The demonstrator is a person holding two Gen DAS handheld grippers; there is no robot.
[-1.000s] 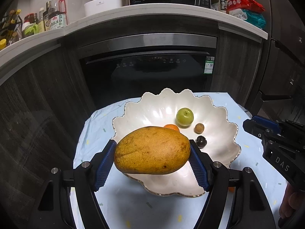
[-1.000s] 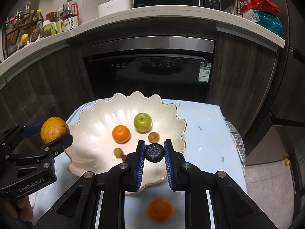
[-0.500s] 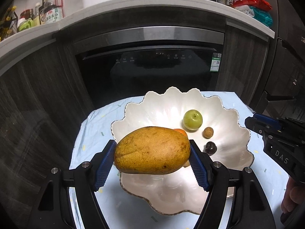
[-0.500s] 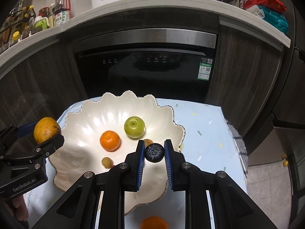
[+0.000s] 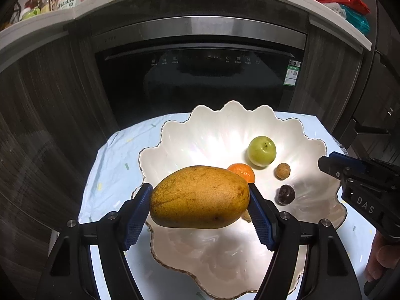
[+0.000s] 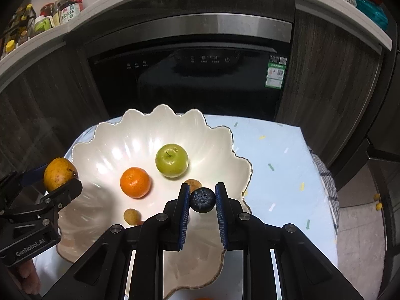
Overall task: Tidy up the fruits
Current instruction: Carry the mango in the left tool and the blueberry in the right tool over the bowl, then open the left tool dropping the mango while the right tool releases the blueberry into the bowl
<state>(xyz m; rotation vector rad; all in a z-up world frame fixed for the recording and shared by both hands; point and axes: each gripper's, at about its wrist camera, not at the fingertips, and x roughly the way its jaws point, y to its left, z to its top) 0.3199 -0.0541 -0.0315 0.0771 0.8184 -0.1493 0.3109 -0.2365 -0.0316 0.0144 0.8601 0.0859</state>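
Note:
My left gripper (image 5: 200, 200) is shut on a large yellow-brown mango (image 5: 199, 196) and holds it above the near left part of the white scalloped bowl (image 5: 220, 130). My right gripper (image 6: 202, 201) is shut on a small dark round fruit (image 6: 202, 199) above the bowl's (image 6: 140, 125) near right rim. In the bowl lie a green apple (image 6: 172, 160), an orange (image 6: 135, 182), two small brown fruits (image 6: 132, 216) (image 5: 282, 171) and a dark fruit (image 5: 286, 194). The mango also shows at the left of the right wrist view (image 6: 60, 173).
The bowl stands on a small table with a light blue cloth (image 6: 280, 160). A dark built-in oven (image 5: 200, 80) and wood cabinets stand behind it. A counter above carries bottles (image 6: 70, 5) and packets. A checked cloth (image 6: 327, 187) hangs at the table's right edge.
Both grippers have moved forward and over the bowl, each keeping its fruit. The loose orange on the cloth in front of the bowl has slid out of the right wrist view.

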